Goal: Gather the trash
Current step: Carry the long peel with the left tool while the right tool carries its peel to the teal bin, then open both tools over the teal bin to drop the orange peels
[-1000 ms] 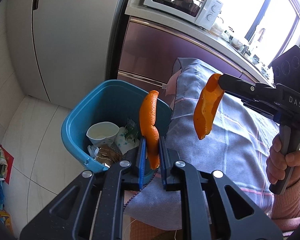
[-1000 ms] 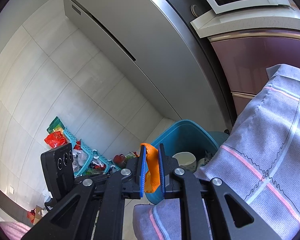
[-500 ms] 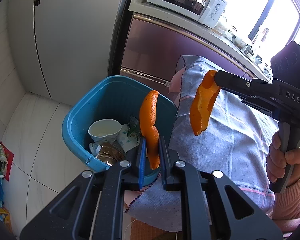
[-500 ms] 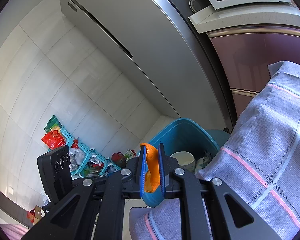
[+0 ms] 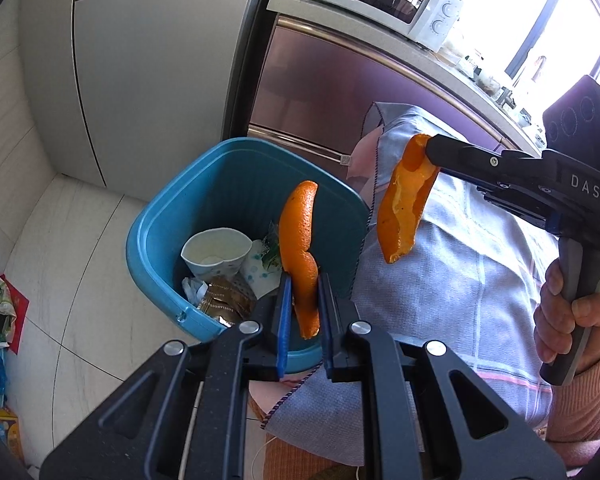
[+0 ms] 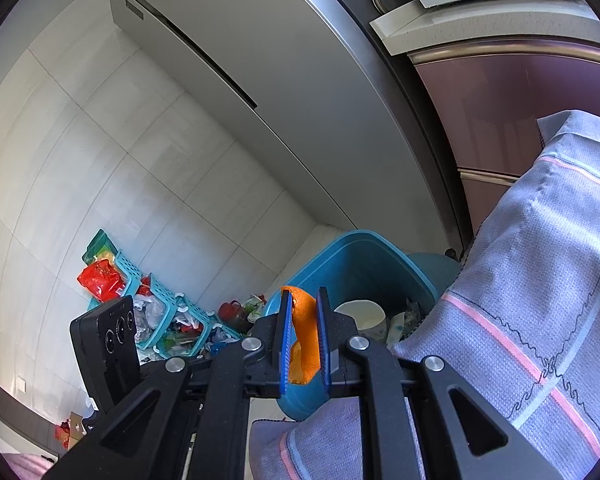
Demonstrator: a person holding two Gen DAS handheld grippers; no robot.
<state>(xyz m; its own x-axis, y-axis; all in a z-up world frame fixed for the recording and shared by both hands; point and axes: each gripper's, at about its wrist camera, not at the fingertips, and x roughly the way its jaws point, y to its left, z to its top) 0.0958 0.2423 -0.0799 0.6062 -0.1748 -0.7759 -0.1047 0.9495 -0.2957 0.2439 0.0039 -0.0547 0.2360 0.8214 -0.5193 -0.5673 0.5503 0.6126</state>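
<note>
1. The left tongs (image 5: 303, 316) are clamped on a long peel (image 5: 299, 248) that stands up between the blue pads.
2. The right tongs (image 6: 303, 342) are clamped on a second peel (image 5: 404, 200), which hangs down from their tips.
3. A blue bin (image 5: 236, 172) sits below and ahead of both, holding a paper cup (image 5: 216, 250) and wrappers.
4. A grey cloth (image 5: 472, 280) drapes just beside the bin, under the right tongs.
5. A fridge (image 5: 140, 60) stands beyond; baskets (image 6: 160, 312) of clutter lie to the left.
</note>
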